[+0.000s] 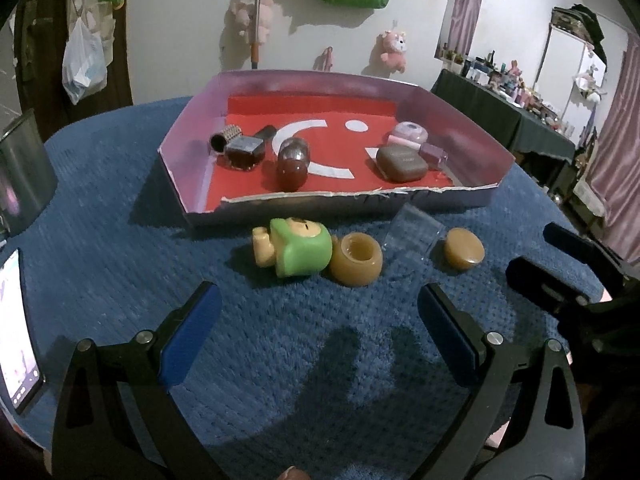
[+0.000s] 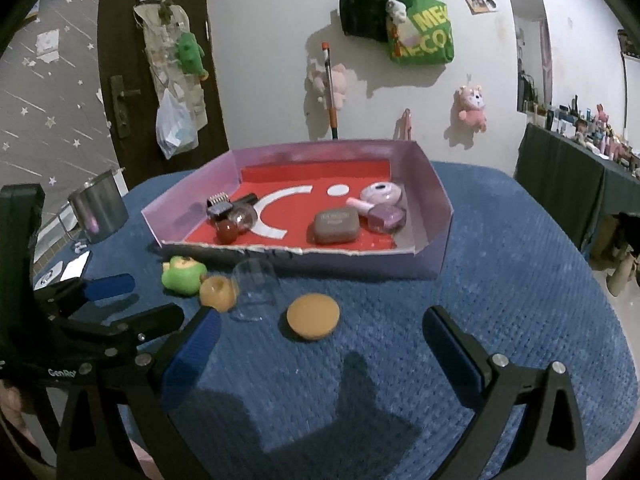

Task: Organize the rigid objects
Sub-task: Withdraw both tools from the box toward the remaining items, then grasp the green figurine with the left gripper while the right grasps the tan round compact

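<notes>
— Since the counter (image 1: 120,208) under its blue cloth is the biggest thing, start there: what sits on it?

— A tray (image 1: 192,136) at the far side, already holding several small things. In front of its near wall, on the cloth, four pieces lie in a row: a green figure (image 1: 304,250), a tan jar (image 1: 356,260), a clear cup (image 1: 416,228) on its side, and a tan lid (image 1: 464,249).

— And the hand-held grippers?

— Both empty, jaws spread wide. The left hand-held gripper (image 1: 320,316) hangs just short of the row, with the figure and jar straight ahead between its fingers. The right hand-held gripper (image 2: 320,332) has the lid (image 2: 313,316) dead ahead, closest of all.

— So which goes for what?

— I'd judge the right takes the lid, the left the figure. The figure lies on its side, long axis running left to right across the left gripper's view, touching the jar, so a grasp across its head looks tight on that side.

— The cup?

— It lies tipped, mouth toward the grippers, between jar and lid; either hand reaches it.
</notes>
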